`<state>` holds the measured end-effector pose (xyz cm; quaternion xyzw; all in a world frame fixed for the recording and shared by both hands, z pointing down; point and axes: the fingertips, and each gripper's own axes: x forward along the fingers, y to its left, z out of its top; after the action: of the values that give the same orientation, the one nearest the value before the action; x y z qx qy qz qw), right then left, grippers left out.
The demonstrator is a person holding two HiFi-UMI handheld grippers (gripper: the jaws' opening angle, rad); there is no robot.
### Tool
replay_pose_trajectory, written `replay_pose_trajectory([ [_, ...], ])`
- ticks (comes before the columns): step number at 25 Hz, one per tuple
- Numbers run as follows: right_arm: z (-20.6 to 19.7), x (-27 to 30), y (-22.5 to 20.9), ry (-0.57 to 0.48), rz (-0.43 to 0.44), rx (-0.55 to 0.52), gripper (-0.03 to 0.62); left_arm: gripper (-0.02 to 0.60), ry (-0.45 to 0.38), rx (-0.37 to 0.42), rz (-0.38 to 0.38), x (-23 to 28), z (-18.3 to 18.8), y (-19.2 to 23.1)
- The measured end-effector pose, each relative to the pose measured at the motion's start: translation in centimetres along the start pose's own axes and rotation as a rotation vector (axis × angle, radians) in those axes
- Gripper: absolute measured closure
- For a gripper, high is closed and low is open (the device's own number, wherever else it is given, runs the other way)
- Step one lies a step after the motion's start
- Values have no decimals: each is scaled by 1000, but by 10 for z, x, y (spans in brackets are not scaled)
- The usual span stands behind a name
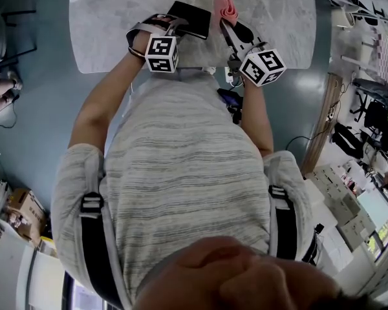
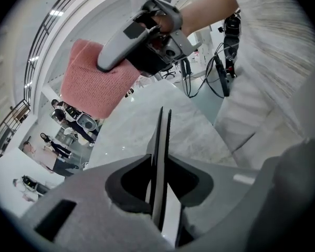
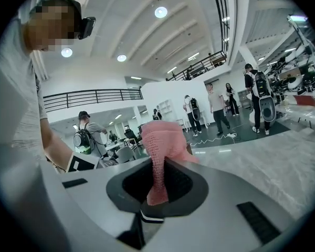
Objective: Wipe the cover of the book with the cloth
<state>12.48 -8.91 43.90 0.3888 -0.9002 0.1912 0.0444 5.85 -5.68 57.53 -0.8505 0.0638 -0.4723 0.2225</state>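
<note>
Book (image 1: 194,19) edge nipped in L tool (image 1: 176,24), R tool (image 1: 225,23) clamps cloth (image 1: 225,2), over table (image 1: 103,37) near edge.

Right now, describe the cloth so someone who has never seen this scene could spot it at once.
Start at the pale marble table. Over it, the right gripper is clamped on the cloth, beside the black book. It is the only pink, knitted thing there.
</note>
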Motion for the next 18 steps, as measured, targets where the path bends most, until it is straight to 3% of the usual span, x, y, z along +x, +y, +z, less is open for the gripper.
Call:
replay_pose_trajectory([
  [8,18,-3,-12,-40,-37,-24,559,492,0,-129,-123,6,7,16],
  [18,34,22,-37,-26,-177,-130,559,491,4,-572,-170,15,6,70],
])
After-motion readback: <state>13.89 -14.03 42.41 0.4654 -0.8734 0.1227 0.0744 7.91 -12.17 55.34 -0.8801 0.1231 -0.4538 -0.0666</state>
